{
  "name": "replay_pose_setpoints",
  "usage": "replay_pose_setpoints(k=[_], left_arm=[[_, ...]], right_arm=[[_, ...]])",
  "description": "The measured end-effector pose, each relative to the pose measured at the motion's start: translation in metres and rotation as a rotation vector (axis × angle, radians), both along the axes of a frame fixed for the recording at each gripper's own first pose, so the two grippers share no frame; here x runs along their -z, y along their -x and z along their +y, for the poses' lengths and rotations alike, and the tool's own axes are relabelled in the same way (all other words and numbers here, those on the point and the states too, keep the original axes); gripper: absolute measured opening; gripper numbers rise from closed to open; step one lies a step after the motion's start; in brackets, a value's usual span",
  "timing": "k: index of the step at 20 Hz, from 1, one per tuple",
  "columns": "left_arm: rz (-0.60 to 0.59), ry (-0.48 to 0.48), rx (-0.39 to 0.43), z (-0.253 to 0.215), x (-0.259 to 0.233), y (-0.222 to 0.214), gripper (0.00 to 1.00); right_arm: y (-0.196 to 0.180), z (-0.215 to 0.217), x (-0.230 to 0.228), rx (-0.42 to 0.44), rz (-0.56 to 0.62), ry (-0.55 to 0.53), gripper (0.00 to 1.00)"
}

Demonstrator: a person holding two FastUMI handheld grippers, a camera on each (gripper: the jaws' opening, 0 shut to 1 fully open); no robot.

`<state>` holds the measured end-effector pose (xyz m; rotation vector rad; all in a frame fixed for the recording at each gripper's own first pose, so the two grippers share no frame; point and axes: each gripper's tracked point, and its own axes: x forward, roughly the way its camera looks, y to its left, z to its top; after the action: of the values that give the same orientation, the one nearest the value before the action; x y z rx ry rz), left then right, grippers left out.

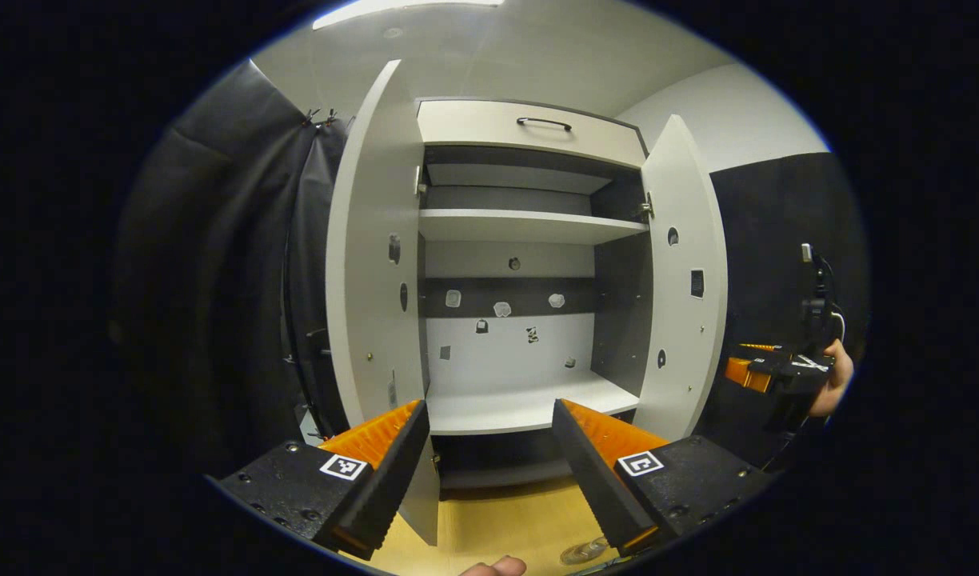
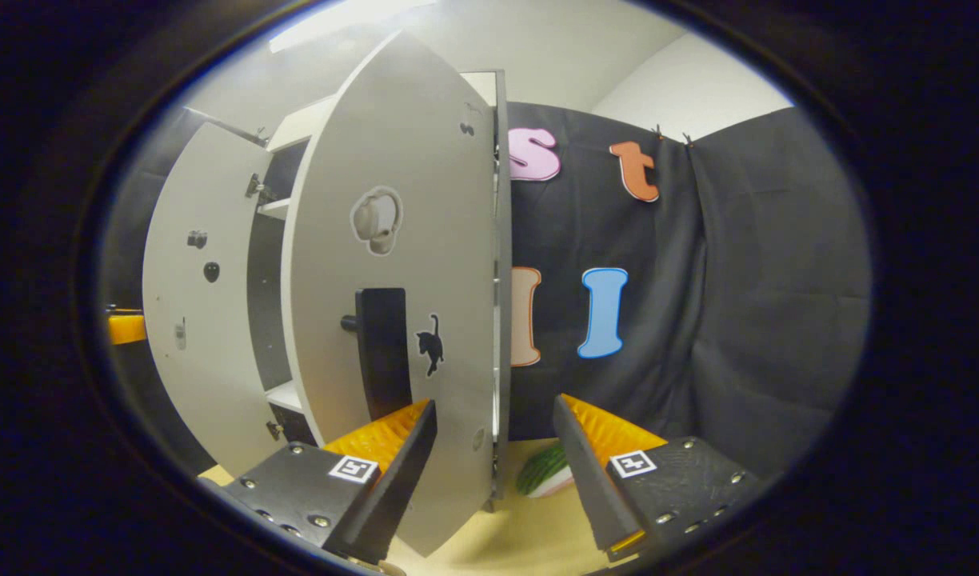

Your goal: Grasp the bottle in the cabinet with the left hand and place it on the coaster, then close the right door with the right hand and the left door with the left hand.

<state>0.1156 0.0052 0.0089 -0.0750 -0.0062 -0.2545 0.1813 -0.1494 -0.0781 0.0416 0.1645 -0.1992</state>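
Left gripper view, left to right: the left door (image 1: pixel 369 256) stands swung wide, the cabinet (image 1: pixel 521 228) shelves between the doors carry no bottle, and the right door (image 1: pixel 685 272) is likewise open. The left tongs (image 1: pixel 485 472) face the opening with jaws spread wide, holding and touching nothing. At the bottom edge, on the yellow bench (image 1: pixel 497 520), a clear round object (image 1: pixel 583 551) lies just beside the right finger; whether it is the bottle or the coaster cannot be told.

Right gripper view: the right door's outer face (image 2: pixel 393 304), with its dark handle (image 2: pixel 381 348), stands just ahead and left of the right tongs (image 2: pixel 493 472). Those jaws are wide apart and empty; the door's free edge falls between them, contact undetermined.

Judgement: the right door is next. It lies nearest the right tongs, its long axis vertical, and calls for a leftward push.
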Motion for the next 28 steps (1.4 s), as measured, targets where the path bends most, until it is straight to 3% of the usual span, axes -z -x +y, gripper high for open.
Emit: replay_pose_setpoints(k=[8,9,10,13,14,15,16,20,21,24,28], left_arm=[[0.019,0.004,-0.030,0.033,0.006,-0.004,1.00],[0.016,0.000,-0.042,0.040,0.006,-0.006,0.98],[0.013,-0.003,-0.048,0.047,0.004,-0.006,0.98],[0.014,0.034,-0.085,0.072,0.006,-0.003,0.98],[0.021,0.057,-0.090,0.079,0.009,-0.003,1.00],[0.032,0.078,-0.086,0.082,0.015,-0.003,0.99],[0.047,0.089,-0.088,0.088,0.023,0.000,0.93],[0.086,0.067,-0.120,0.119,0.052,-0.001,0.96],[0.092,0.060,-0.146,0.132,0.058,0.000,0.93],[0.120,-0.003,-0.267,0.180,0.072,0.002,0.96],[0.130,-0.014,-0.392,0.242,0.078,-0.006,0.96]], right_arm=[[-0.027,0.058,0.002,-0.078,-0.015,-0.060,0.90],[-0.030,0.062,0.000,-0.080,-0.019,-0.044,0.87],[-0.033,0.064,-0.001,-0.081,-0.016,-0.024,0.90],[-0.032,0.070,-0.003,-0.072,-0.016,-0.020,0.87],[-0.031,0.070,-0.006,-0.067,-0.018,-0.048,0.90],[-0.032,0.074,-0.009,-0.066,-0.022,-0.084,0.87],[-0.030,0.080,-0.014,-0.077,-0.030,-0.106,0.90],[-0.005,0.075,-0.039,-0.070,-0.061,-0.069,0.90],[0.000,0.072,-0.043,-0.067,-0.068,-0.068,0.90],[0.011,0.066,-0.064,-0.062,-0.094,-0.082,0.90],[0.018,0.066,-0.084,-0.062,-0.121,-0.076,0.87]])
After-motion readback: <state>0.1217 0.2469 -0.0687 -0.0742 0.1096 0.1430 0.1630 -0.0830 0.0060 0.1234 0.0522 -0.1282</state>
